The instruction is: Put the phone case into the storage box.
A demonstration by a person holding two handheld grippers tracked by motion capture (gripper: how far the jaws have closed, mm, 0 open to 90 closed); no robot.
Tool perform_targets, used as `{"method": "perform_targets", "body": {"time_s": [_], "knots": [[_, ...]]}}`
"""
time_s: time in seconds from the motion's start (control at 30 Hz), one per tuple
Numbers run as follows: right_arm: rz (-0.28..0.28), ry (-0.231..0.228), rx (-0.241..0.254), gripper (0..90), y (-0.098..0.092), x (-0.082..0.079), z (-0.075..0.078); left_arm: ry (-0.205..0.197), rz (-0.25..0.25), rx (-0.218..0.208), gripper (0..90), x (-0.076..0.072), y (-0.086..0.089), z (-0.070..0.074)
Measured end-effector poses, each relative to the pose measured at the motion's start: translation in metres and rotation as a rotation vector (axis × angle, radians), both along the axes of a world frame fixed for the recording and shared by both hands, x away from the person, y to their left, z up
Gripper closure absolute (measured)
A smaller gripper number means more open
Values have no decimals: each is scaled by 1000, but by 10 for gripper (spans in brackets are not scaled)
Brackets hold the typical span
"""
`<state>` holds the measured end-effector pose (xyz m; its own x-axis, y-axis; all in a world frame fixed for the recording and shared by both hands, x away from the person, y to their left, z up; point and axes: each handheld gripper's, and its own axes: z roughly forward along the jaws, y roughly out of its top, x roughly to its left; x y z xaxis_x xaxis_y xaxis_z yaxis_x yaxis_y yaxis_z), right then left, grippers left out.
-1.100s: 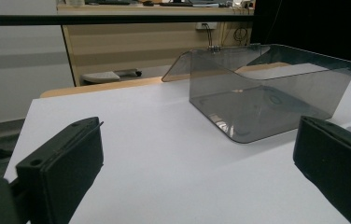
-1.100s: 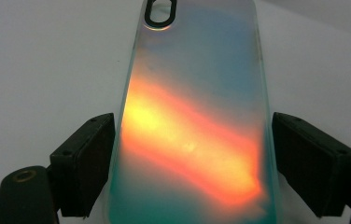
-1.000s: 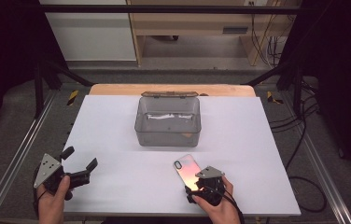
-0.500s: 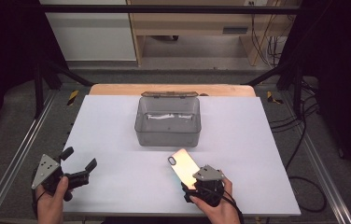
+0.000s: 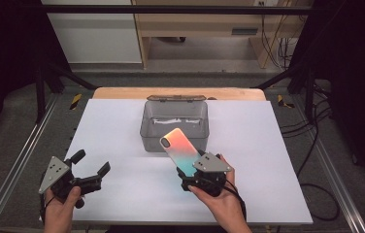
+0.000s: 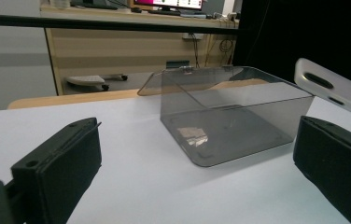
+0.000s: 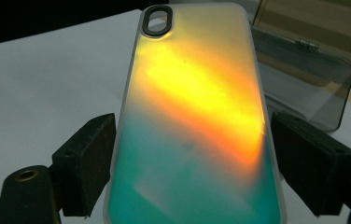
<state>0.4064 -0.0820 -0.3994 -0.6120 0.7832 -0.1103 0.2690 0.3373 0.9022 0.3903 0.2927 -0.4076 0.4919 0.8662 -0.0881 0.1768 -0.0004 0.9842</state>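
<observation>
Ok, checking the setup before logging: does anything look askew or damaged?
Nothing stands out. The phone case is held tilted in the right gripper, intact; the clear box sits upright with its lid open.

Bright overhead light, dark surroundings, soft focus.
</observation>
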Motion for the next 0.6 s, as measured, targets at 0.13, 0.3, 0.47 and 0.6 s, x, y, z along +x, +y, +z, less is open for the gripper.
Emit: {"method": "perform_targets", "body": {"time_s": [0.13,0.3,0.47,0.6], "knots": [[4,-24,44,174,5,11,5,10,-21,-16,10,8,-13,4],[-2,-54,102,174,11,23,11,8,-57,-42,11,21,-32,19],[-10,-73,113,174,17,30,12,14,-64,-60,11,29,-43,27],[-7,-84,147,174,21,34,11,14,-78,-92,11,35,-53,32]]}}
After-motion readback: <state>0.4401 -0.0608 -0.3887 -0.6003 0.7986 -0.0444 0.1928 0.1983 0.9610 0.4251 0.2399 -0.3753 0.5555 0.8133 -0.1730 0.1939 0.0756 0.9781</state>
